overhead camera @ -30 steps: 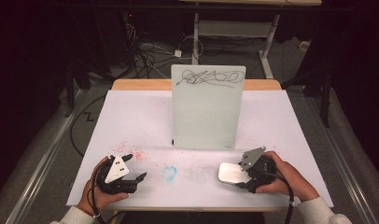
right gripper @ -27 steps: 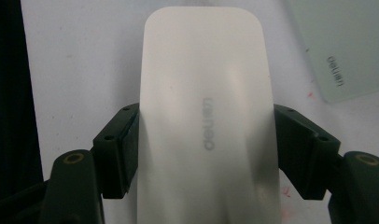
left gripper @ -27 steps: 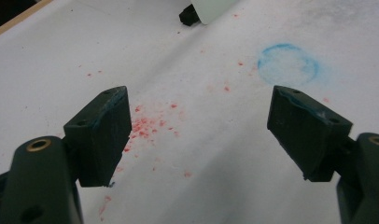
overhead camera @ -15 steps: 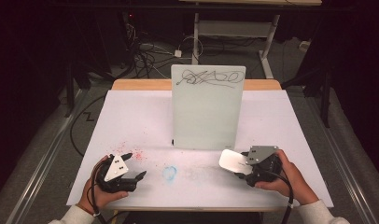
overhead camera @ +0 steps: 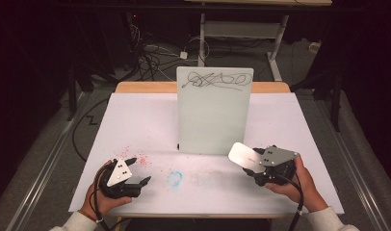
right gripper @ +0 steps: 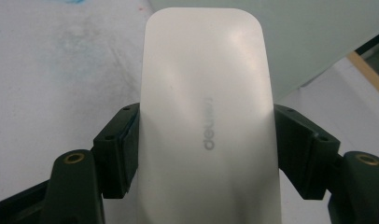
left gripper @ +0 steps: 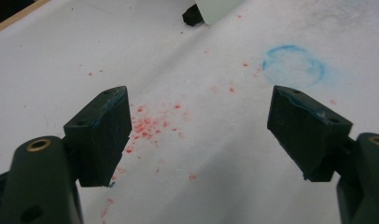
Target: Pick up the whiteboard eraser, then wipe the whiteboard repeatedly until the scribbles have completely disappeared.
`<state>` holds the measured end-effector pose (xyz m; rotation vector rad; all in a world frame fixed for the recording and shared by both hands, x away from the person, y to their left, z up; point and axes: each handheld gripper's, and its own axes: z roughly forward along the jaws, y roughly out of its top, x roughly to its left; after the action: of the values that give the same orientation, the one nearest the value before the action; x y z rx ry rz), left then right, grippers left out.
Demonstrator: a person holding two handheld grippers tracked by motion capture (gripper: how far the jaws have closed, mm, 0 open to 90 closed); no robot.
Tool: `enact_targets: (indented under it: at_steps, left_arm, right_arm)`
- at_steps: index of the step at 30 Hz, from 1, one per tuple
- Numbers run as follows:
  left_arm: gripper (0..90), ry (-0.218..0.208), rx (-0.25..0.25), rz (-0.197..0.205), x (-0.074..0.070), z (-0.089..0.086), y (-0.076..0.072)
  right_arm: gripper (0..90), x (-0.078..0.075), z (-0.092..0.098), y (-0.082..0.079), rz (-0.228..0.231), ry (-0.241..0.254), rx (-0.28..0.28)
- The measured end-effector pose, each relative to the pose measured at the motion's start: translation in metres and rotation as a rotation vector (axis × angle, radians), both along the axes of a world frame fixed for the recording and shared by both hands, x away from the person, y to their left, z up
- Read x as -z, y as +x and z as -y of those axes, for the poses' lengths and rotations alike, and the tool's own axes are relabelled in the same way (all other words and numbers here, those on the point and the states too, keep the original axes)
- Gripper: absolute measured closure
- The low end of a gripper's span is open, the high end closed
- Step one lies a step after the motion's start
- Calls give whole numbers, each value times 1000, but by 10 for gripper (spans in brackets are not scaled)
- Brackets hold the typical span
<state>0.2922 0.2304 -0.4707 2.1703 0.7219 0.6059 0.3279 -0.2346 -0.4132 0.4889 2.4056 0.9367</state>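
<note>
Dark room with cables all over the floor behind, and a desk (overhead camera: 136,120) covered in white paper, a wooden strip showing along its far edge. Standing upright near the middle of the desk is a small whiteboard (overhead camera: 214,113) with a black scribble (overhead camera: 216,80) across its top.

The right tool (overhead camera: 251,166) is clamped on a white eraser (overhead camera: 241,155) (flat rounded block, faint logo on its back in the right gripper view (right gripper: 206,116)), jaws pressing it from both sides. It's held off the paper near the front right of the desk, just in front of the whiteboard's lower right corner, not touching the board as far as I can tell.

The left tool (overhead camera: 136,174) sits near the front left corner with its jaws wide apart and nothing between them, over a scatter of red marker specks (left gripper: 150,123). There's a blue ring smudge (overhead camera: 175,178) on the paper between the two tools.

My read: the pickup is done and this is the carry toward the board. The next move calls for lifting the eraser up to the scribble at the top, getting its flat face square against the board, and pressing gently enough that the board doesn't tip backward
</note>
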Motion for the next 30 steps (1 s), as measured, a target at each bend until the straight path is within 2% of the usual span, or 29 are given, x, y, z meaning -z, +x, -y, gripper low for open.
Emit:
enact_targets:
  at_steps: [2, 4, 9, 14, 15, 17, 21, 22, 24, 25, 29, 30]
  left_arm:
    - [210, 2, 0, 0, 0, 0, 0]
    - [210, 7, 3, 11, 0, -1, 0]
    - [210, 14, 0, 13, 0, -1, -1]
    - [210, 3, -2, 19, -1, 0, -2]
    - [210, 6, -1, 17, -1, 0, -1]
    - [210, 4, -9, 3, 0, 1, -1]
    - [211, 13, -5, 11, 0, 2, -1]
    - [211, 10, -8, 2, 1, 3, -1]
    - [212, 17, -3, 20, 0, 4, 0]
    - [212, 15, 1, 20, -1, 5, 0]
    - [212, 28, 7, 19, 0, 9, 2]
    - [212, 28, 10, 18, 0, 10, 2]
  right_arm:
    - [307, -1, 0, 0, 2, 10, 12]
    - [307, -4, 0, -1, 27, 20, 33]
    - [307, -4, 0, -2, 42, 32, 44]
    - [307, -5, 0, -3, 56, 20, 46]
    - [308, -7, -1, -5, 78, 18, 57]
    - [307, -9, -1, -6, 86, 21, 58]
    - [308, -13, 1, -6, 131, 59, 89]
    - [308, -13, 1, -6, 131, 59, 89]
    - [308, -14, 1, -6, 143, 63, 106]
    - [307, -16, 2, -7, 161, 68, 123]
    - [308, -19, 4, -7, 186, 73, 145]
    - [307, -22, 4, -6, 207, 75, 156]
